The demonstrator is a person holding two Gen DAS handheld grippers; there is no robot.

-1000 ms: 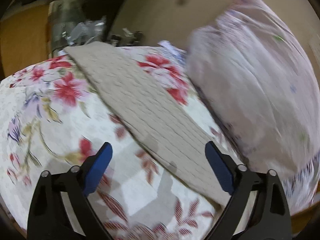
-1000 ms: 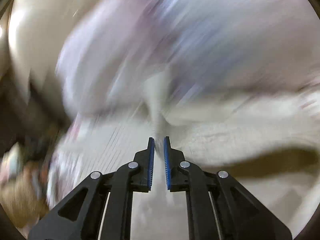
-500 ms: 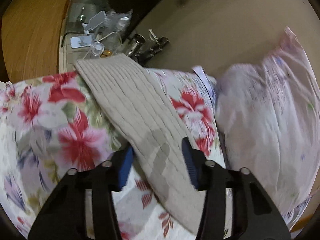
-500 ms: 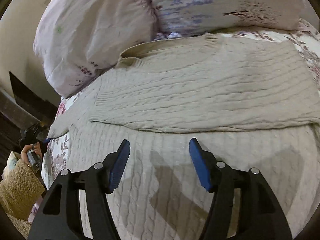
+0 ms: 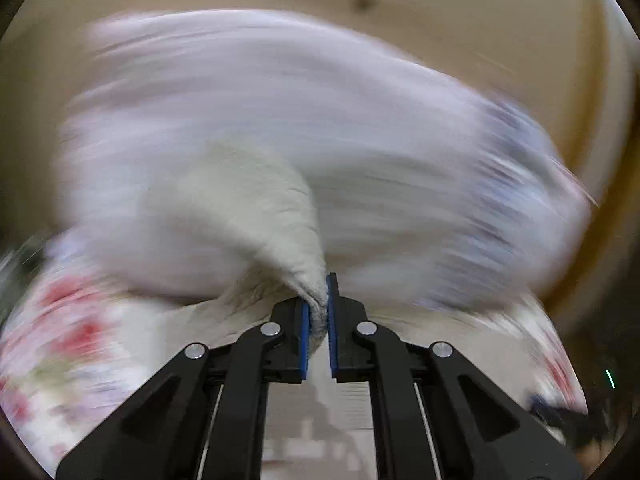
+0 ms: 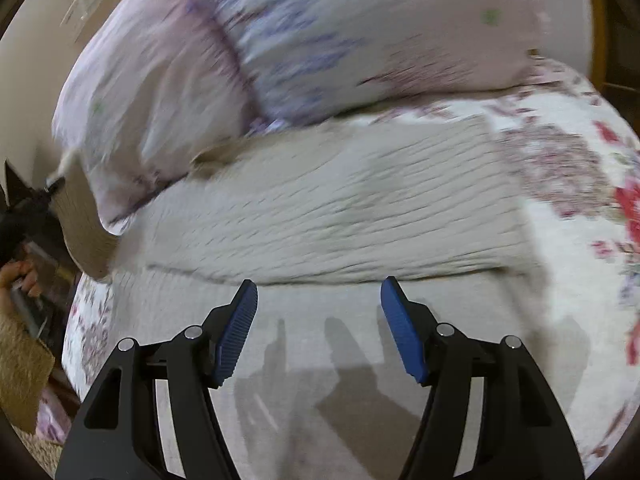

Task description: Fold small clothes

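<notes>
A: On the bed, item one: cable-knit sweater [image 6: 340, 216], beige, ribbed texture, lying flat on the floral bedspread [image 6: 580, 240]. One portion is folded across the body, its lower edge running left to right just ahead of the right gripper [image 6: 319, 328]. Its far edge lies against two pillows [image 6: 320, 40], pale lilac with purple print.

B: And the sleeve?

A: Item one, continued: a sleeve end [image 5: 296, 240], same beige knit, bunched to a narrow taper and raised off the bed. The left-wrist view is heavily blurred; only the cloth nearest the fingers is sharp.

B: Left gripper?

A: Item two: left gripper [image 5: 318, 320], black frame, blue pads. Fingers closed narrow on the sleeve end, with knit squeezed between the pads. Pillow and cream wall [image 5: 500, 60] behind it, smeared. From the right-wrist view it shows only as a dark shape at the far left edge, with cloth trailing from it.

B: Right gripper?

A: Item three: right gripper, same make. Fingers spread wide, holding nothing, hovering over the near part of the sweater; their shadows fall on the knit below.
</notes>
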